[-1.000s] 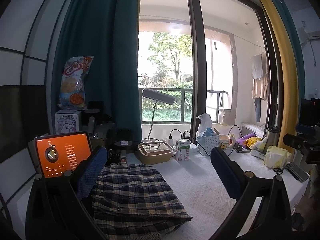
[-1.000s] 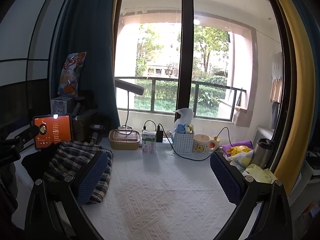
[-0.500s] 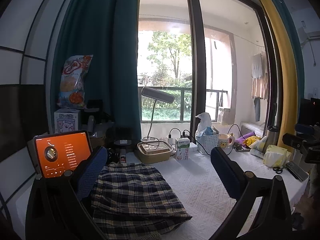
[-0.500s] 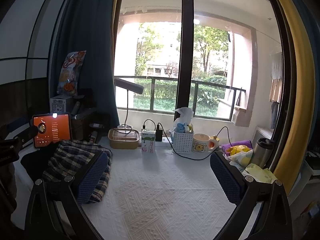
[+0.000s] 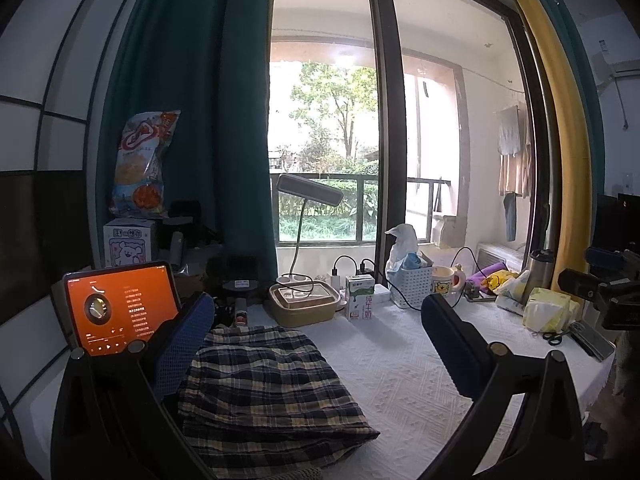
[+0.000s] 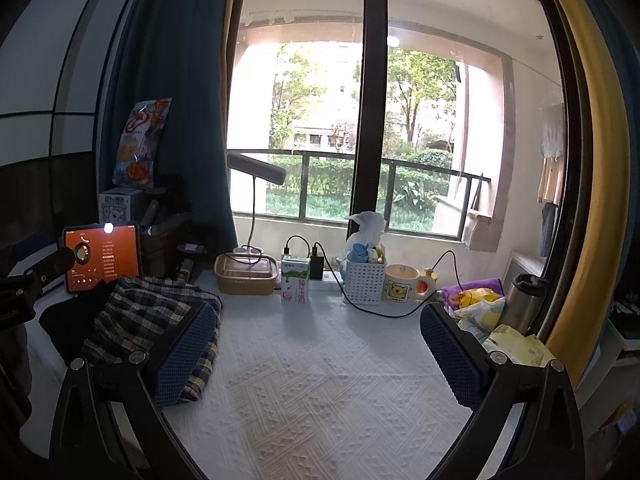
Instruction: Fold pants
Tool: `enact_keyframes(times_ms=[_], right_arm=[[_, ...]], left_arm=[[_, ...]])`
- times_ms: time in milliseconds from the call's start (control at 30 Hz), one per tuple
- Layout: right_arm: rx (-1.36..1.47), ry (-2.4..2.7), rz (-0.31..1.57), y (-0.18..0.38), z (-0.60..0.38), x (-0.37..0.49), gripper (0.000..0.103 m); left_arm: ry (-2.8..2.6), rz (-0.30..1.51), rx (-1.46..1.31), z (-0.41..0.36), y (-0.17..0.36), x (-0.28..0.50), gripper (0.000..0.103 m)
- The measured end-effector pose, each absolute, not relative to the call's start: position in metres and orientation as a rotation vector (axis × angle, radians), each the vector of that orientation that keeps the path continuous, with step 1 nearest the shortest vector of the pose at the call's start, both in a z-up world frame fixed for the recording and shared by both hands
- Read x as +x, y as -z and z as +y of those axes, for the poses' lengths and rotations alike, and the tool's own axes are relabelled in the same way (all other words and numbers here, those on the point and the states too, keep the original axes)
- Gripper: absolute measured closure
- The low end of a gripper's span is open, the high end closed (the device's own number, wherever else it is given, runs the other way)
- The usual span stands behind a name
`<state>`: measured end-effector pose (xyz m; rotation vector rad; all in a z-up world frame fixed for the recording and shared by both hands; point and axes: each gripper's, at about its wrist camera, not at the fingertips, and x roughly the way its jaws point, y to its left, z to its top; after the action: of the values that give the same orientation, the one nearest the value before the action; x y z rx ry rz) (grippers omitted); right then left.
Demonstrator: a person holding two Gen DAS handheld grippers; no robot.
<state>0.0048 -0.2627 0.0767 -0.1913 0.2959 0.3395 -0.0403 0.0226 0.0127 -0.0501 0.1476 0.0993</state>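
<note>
The dark blue and cream plaid pants (image 5: 264, 392) lie folded in a compact stack on the white textured tablecloth (image 5: 400, 376), at the table's left side. They also show in the right wrist view (image 6: 148, 320). My left gripper (image 5: 316, 344) is open and empty, held above and just behind the stack. My right gripper (image 6: 316, 356) is open and empty over bare cloth, to the right of the pants. The right gripper's body shows at the far right of the left wrist view (image 5: 600, 288).
An orange-screened tablet (image 5: 120, 308) stands at the left. Along the window edge stand a lidded food box (image 5: 302, 304), a desk lamp (image 5: 310, 196), a milk carton (image 5: 360, 296), a white basket (image 5: 412, 286), a bear mug (image 5: 446, 286), a steel tumbler (image 6: 524, 300) and tissue packs (image 5: 548, 312).
Both views have lifted and pulled back slightly from the table. The folded pants have not moved, and both grippers stay open.
</note>
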Motion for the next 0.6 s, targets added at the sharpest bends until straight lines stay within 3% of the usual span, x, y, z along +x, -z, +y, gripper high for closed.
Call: enact_keyframes(times_ms=[600], right_arm=[[-0.187,-0.334,0.293,-0.0771,-0.2640,0.0038,0.000]], left_arm=[[-0.102,0.146,-0.041,0.0211,-0.0141,-0.0428,0.001]])
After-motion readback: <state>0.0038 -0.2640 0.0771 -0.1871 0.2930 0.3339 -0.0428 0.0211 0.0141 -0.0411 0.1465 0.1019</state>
